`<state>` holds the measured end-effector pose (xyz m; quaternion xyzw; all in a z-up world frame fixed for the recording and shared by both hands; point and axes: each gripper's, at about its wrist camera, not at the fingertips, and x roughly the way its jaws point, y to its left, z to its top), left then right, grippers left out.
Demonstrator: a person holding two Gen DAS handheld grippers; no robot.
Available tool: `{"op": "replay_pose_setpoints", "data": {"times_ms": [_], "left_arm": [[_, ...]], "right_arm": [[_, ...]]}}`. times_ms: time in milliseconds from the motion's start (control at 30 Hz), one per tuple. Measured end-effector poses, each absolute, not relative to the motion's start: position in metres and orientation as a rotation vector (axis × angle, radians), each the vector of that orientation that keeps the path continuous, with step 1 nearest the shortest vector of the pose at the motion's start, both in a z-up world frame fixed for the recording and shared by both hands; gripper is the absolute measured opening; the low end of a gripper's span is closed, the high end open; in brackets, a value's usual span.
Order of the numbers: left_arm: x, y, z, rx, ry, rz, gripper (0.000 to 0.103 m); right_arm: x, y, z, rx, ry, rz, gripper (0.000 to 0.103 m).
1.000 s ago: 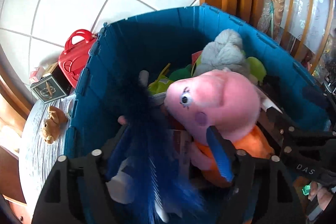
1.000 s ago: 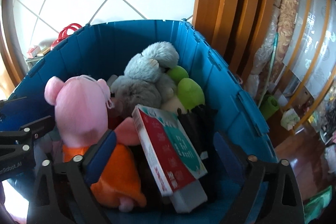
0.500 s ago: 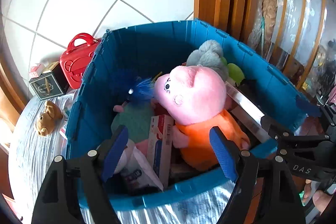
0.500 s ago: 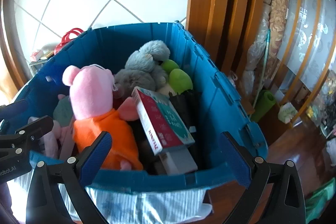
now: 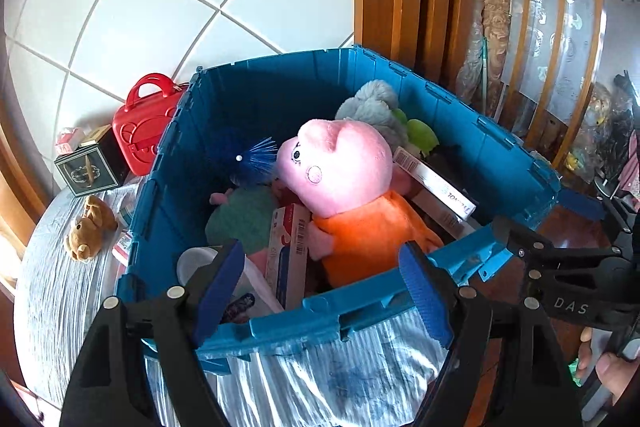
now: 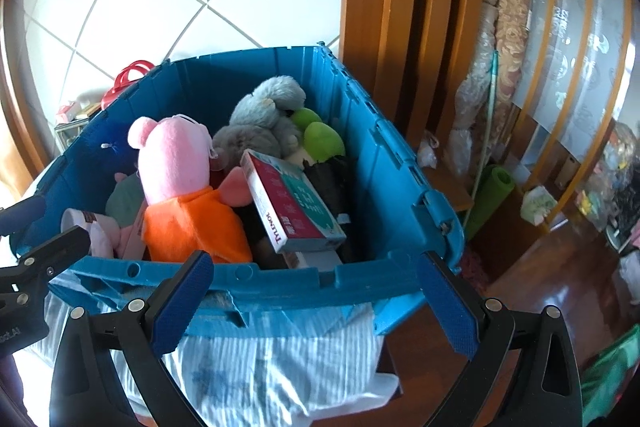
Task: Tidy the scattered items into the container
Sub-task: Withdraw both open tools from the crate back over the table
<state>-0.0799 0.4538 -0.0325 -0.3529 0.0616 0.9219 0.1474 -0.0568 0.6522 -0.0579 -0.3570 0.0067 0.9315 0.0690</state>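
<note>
A blue plastic crate (image 5: 472, 131) (image 6: 384, 163) stands on a cloth-covered table. Inside lie a pink pig plush in orange (image 5: 344, 179) (image 6: 180, 171), a grey plush (image 6: 264, 115), a green plush (image 6: 320, 139), a blue spiky toy (image 5: 252, 159), a red and teal box (image 6: 296, 207) and a toothpaste box (image 5: 288, 251). My left gripper (image 5: 324, 291) is open and empty, just in front of the crate's near rim. My right gripper (image 6: 316, 303) is open and empty, also in front of the near rim.
Left of the crate, on the table, lie a small brown teddy bear (image 5: 88, 231), a dark square box (image 5: 88, 171) and a red toy case (image 5: 144, 131). White tiled wall behind. Wooden frame (image 6: 384, 7) and floor clutter at right.
Both grippers have pulled back out of the crate to in front of its near rim. The blue spiky toy, a second ago between the left fingers, now lies in the crate.
</note>
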Motion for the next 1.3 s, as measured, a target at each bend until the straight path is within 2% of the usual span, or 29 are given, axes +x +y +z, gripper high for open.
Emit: {"op": "replay_pose_setpoints", "data": {"times_ms": [233,500,700,900,1067,1300], "left_arm": [[-0.072,0.442,-0.027,-1.002,0.174,2.674,0.08],[-0.058,0.391,-0.014,-0.943,0.114,2.723,0.08],[-0.051,0.312,-0.015,-0.944,0.042,2.785,0.08],[-0.049,0.199,-0.026,-0.994,-0.011,2.859,0.08],[-0.048,0.107,-0.049,-1.046,-0.017,2.918,0.08],[-0.073,0.027,-0.095,-1.256,-0.107,2.918,0.08]], "right_arm": [[-0.052,0.647,-0.055,-1.061,0.028,2.821,0.103],[-0.049,0.599,-0.039,-1.017,-0.024,2.886,0.103],[-0.043,0.528,-0.023,-0.952,-0.073,2.969,0.103],[-0.043,0.429,-0.015,-0.917,-0.089,3.055,0.103],[-0.045,0.343,-0.02,-0.93,-0.086,3.124,0.103],[-0.066,0.264,-0.043,-1.037,-0.129,3.181,0.103]]}}
